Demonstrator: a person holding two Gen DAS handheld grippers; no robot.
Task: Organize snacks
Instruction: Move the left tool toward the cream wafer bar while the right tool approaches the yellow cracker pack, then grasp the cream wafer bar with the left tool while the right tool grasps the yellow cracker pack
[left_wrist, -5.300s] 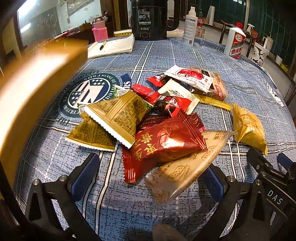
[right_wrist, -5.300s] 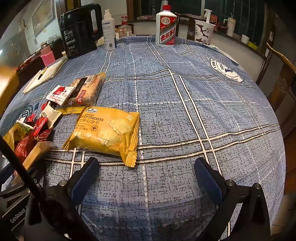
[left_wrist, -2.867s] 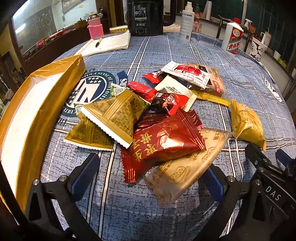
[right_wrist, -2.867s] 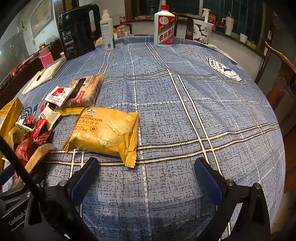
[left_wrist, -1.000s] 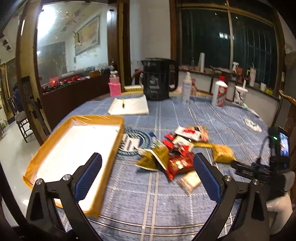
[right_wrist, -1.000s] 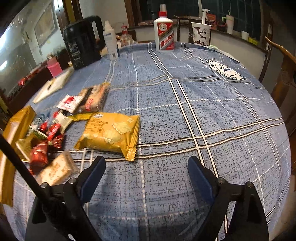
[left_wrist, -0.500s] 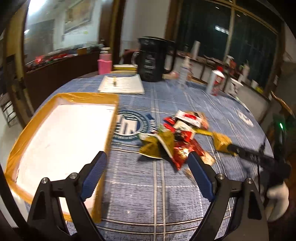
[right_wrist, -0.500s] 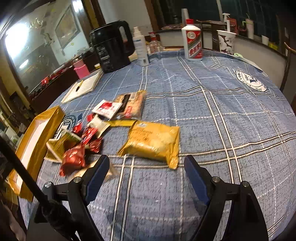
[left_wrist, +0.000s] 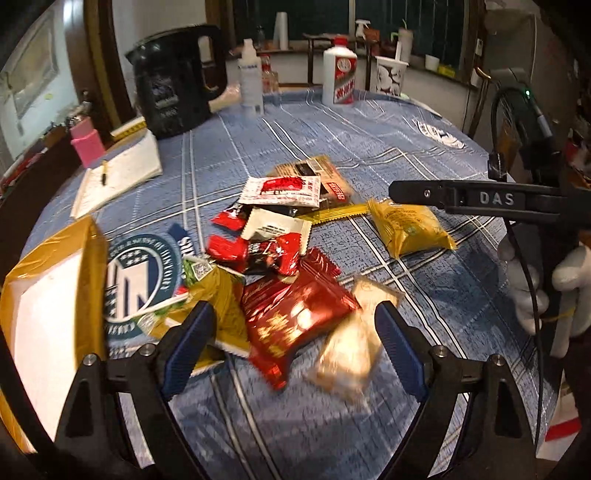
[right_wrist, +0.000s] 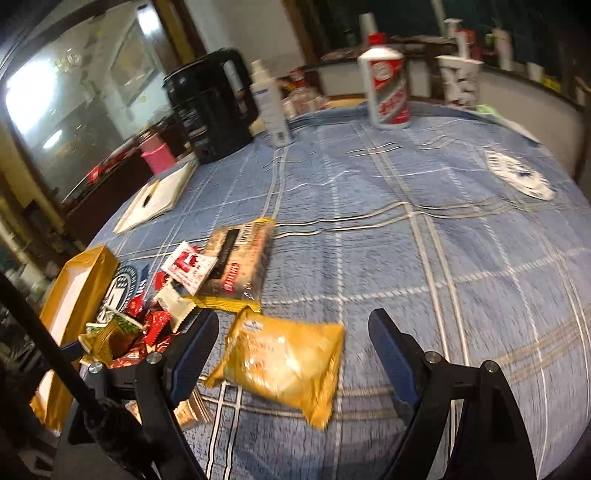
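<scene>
Blue plaid cloth covers the round tabletop, with dark windows and a wooden sideboard behind it. From the left wrist view, the left tongs stand wide apart, holding nothing, just above the near edge of a heap of snack packets. A red packet lies between the blue fingers, with a gold packet at its left and a blurred pale packet at its right. Farther back lie small red wrappers, a white packet and a white-and-red sachet. A yellow cracker bag sits apart to the right, below the black arm of the right tongs, held in a white-gloved hand. A gold-rimmed tray lies at the left. A black kettle, a notebook, a pink cup and a white bottle with a red label stand at the far side.

From the right wrist view, the right tongs are also spread wide and grip nothing; the yellow cracker bag lies on the cloth between them, nearer the left finger. A brown biscuit pack lies beyond it, and the heap and tray are at the left.
</scene>
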